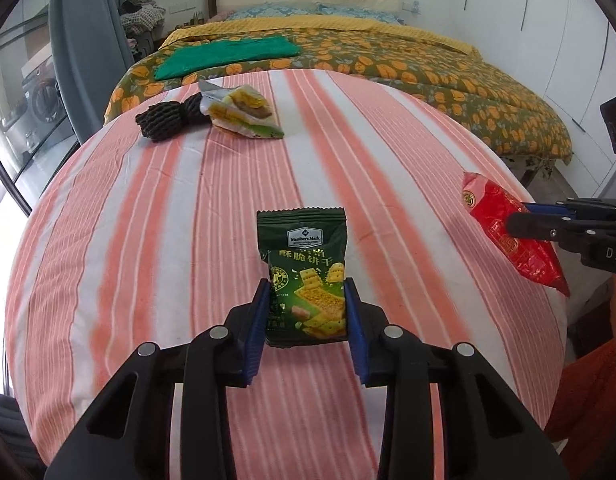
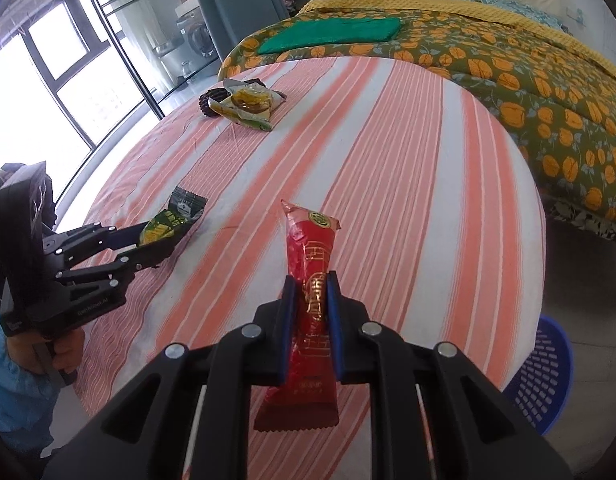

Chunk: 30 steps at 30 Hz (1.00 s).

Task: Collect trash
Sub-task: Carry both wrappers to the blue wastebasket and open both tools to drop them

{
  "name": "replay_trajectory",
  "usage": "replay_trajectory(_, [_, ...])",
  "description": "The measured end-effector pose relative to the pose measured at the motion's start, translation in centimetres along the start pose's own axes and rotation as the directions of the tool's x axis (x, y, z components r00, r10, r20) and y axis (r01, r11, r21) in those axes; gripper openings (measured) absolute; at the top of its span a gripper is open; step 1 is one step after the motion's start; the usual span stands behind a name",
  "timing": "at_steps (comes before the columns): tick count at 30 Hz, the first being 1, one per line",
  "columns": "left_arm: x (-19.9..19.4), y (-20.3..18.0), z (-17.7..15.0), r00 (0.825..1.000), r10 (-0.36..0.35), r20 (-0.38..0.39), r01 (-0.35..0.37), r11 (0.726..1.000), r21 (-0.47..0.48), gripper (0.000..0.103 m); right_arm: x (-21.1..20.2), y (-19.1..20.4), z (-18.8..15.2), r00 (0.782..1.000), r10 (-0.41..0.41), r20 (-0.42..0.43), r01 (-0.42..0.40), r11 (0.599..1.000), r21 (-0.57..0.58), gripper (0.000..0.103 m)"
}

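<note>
- My left wrist view looks steeply down along its fingers, close over the near edge of the striped table point(image 1: 147, 220), facing the bed point(image 1: 388, 60) beyond the far edge.
- My right wrist view sits close over the same near edge, facing likewise.
- Both views share the tabletop, the bed, and each other's gripper.

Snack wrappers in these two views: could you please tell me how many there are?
3. A green wrapper in the left hand-held gripper, a red wrapper in the right hand-held gripper, and a yellow-green wrapper on the striped table's far side. Others could be hidden.
</note>
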<state>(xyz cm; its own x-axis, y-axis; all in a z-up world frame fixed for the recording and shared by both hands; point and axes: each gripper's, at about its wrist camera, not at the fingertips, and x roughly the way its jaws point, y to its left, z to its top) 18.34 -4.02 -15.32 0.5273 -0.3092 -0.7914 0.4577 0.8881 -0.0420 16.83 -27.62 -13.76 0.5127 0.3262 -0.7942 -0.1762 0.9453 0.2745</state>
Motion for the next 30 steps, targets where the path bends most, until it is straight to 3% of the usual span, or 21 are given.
replay_trajectory(7, [-0.8,-2.4,0.0,0.998,-0.058,0.015,0.058,0.998,0.001,0.033,-1.4,-1.3,-1.3,0.999,0.049,0.021,-0.05,0.997,0.051,0.015])
replay_trajectory(13, [-1.4,-6.9,1.2,0.987,-0.159,0.029,0.159,0.987,0.018,0.033,-3.9,-4.8,-2.4,0.996,0.066,0.058,-0.073,0.99,0.124,0.015])
replay_trajectory(16, [-1.5,-10.1,2.1,0.976,-0.217,0.033,0.216,0.975,0.043,0.033,-6.1,-8.3,-3.2,0.997,0.018,0.077,-0.03,0.986,0.163,0.015])
replay_trajectory(22, [-0.4,-19.4,4.2,0.934,-0.358,0.004,0.355,0.928,0.115,0.034,-9.5,-16.0,-5.6,0.989,-0.133,0.067,0.112,0.961,0.252,0.015])
replay_trajectory(26, [1.3,-25.5,4.7,0.913,-0.405,-0.038,0.406,0.901,0.155,0.034,-9.8,-20.7,-7.7,0.977,-0.211,0.034,0.191,0.933,0.304,0.015])
replay_trajectory(30, [4.3,-30.5,4.4,0.901,-0.423,-0.097,0.434,0.887,0.158,0.034,-9.7,-24.4,-9.9,0.973,-0.23,0.015,0.208,0.903,0.375,0.015])
